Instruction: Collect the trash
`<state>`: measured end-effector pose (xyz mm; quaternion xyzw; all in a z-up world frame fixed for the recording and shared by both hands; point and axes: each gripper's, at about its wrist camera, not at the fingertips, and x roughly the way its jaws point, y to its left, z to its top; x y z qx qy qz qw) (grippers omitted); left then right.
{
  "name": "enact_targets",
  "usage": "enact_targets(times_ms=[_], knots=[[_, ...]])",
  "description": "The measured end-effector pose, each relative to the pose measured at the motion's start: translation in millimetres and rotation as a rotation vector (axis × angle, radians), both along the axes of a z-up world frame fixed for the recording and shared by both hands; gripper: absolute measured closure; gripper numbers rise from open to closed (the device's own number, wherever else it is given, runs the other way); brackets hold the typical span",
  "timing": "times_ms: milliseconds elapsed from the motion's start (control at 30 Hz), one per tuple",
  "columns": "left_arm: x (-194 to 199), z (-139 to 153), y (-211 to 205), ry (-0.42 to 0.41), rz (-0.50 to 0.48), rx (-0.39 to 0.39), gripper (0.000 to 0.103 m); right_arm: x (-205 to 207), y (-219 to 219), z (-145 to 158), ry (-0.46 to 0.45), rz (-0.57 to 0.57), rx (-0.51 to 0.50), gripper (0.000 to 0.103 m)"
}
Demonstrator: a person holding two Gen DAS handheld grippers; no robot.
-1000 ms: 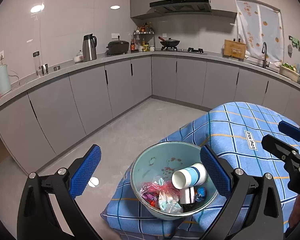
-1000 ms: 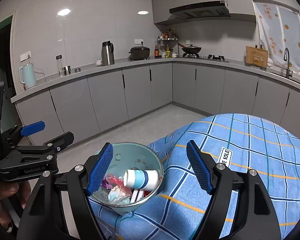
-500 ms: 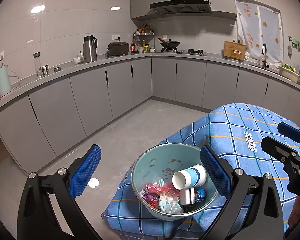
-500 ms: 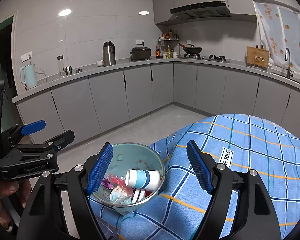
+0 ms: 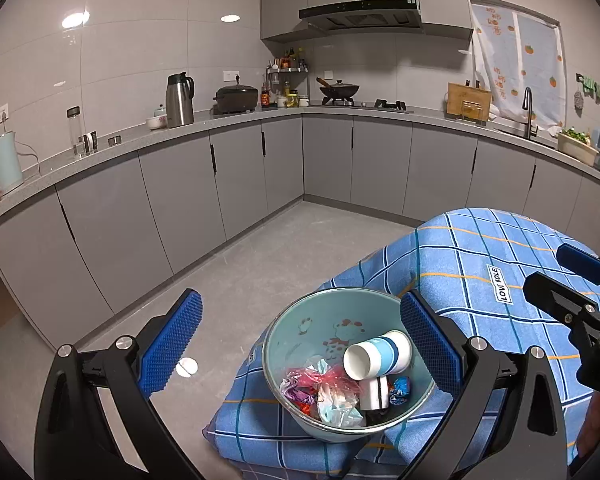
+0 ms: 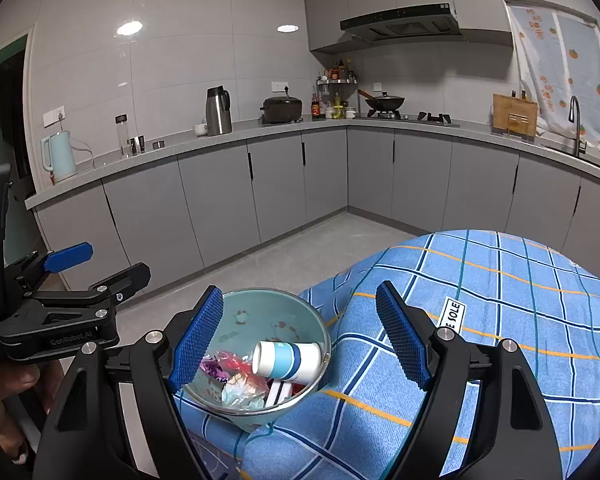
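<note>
A pale green bowl (image 5: 300, 332) stands at the near corner of a table under a blue checked cloth (image 5: 480, 264). It holds a white and blue paper cup (image 5: 378, 360) on its side, crumpled pink and clear wrappers (image 5: 324, 388) and small candy pieces. My left gripper (image 5: 300, 344) is open and empty, its pads on either side of the bowl and above it. My right gripper (image 6: 300, 340) is open and empty, over the bowl's (image 6: 256, 312) right rim and the cup (image 6: 286, 360). Each gripper shows at the edge of the other's view.
Grey L-shaped kitchen cabinets (image 5: 240, 176) run along the far walls, with a kettle (image 5: 2, 162), thermos (image 5: 179, 98), pots and a stove on the counter. Grey floor lies between the cabinets and the table. A white round thing (image 5: 187, 367) lies on the floor.
Both views have shifted very slightly; the bowl and trash sit a touch lower and nearer. Nothing was taken hold of or let go.
</note>
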<state>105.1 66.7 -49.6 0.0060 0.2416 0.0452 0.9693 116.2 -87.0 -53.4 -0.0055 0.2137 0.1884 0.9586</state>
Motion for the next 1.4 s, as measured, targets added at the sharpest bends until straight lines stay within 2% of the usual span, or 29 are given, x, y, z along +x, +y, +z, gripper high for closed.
enact_targets(times_ms=[567,1000,1400], knots=[[-0.9,2.2,1.9,0.0,0.011,0.005,0.005,-4.2,2.5,5.5,-0.009,0.005,0.006,0.025],[1.9,1.8,3.6,0.025,0.004,-0.034,0.005,-9.6,0.0,11.5,-0.036,0.005,0.011,0.025],[0.6,3.1,3.9,0.014,0.068,0.015,0.005,-11.3,0.0,13.6,-0.045,0.006,0.012,0.025]])
